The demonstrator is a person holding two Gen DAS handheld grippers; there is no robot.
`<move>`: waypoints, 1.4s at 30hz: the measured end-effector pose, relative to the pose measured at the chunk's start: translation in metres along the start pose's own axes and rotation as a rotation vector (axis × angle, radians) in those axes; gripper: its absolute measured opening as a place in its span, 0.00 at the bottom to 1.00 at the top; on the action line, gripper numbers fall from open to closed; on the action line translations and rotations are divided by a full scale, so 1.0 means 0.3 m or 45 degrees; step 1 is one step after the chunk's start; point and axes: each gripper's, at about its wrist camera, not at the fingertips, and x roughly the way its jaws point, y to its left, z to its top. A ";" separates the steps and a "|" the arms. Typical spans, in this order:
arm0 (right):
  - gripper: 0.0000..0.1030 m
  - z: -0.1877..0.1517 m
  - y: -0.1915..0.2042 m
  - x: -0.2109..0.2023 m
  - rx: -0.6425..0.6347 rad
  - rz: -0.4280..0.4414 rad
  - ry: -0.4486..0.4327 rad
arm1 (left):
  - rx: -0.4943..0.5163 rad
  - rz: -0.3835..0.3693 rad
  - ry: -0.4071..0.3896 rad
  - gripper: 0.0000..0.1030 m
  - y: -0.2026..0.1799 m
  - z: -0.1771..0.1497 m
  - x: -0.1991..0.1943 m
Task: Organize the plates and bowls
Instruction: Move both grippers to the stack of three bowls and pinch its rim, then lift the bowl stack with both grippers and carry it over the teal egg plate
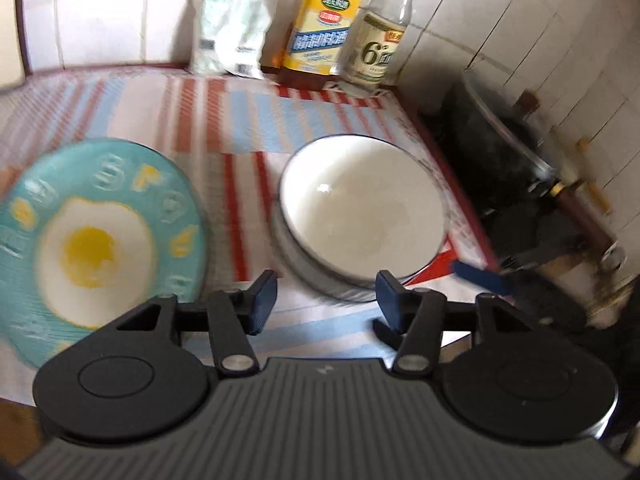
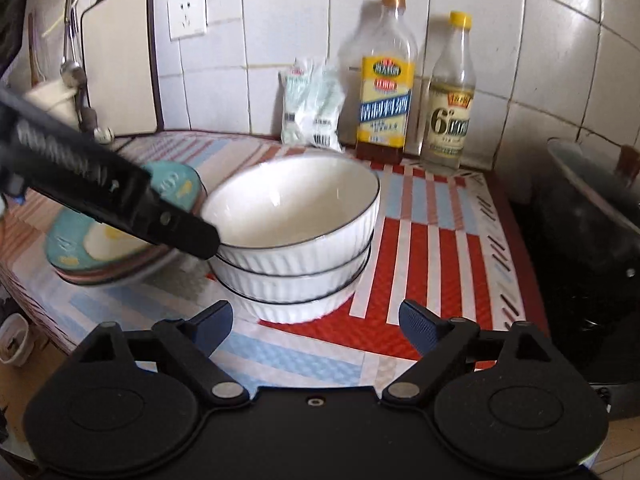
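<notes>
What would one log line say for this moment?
left claw: open, empty | right claw: open, empty | white bowls: stacked | teal plate: beside bowls

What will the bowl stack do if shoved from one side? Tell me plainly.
The bowl stack looks glazed ceramic, so probably heavy and chip-prone. Three ribbed bowls nest loosely, and the top bowl sits slightly off-centre, so it may shift or rattle first. The woven mat looks textured, so the base likely drags rather than glides.
</notes>
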 end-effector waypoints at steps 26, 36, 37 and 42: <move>1.00 -0.014 0.043 0.180 -0.254 0.063 -0.099 | -0.342 0.115 0.083 0.37 0.069 0.060 0.181; 1.00 0.003 0.010 0.234 -0.179 0.136 -0.048 | -0.374 0.076 0.054 0.35 0.099 0.064 0.181; 1.00 0.008 0.010 0.240 -0.183 0.140 -0.046 | -0.367 0.076 0.051 0.34 0.098 0.063 0.180; 1.00 0.013 0.016 0.243 -0.185 0.130 -0.033 | -0.321 0.100 0.038 0.32 0.081 0.063 0.172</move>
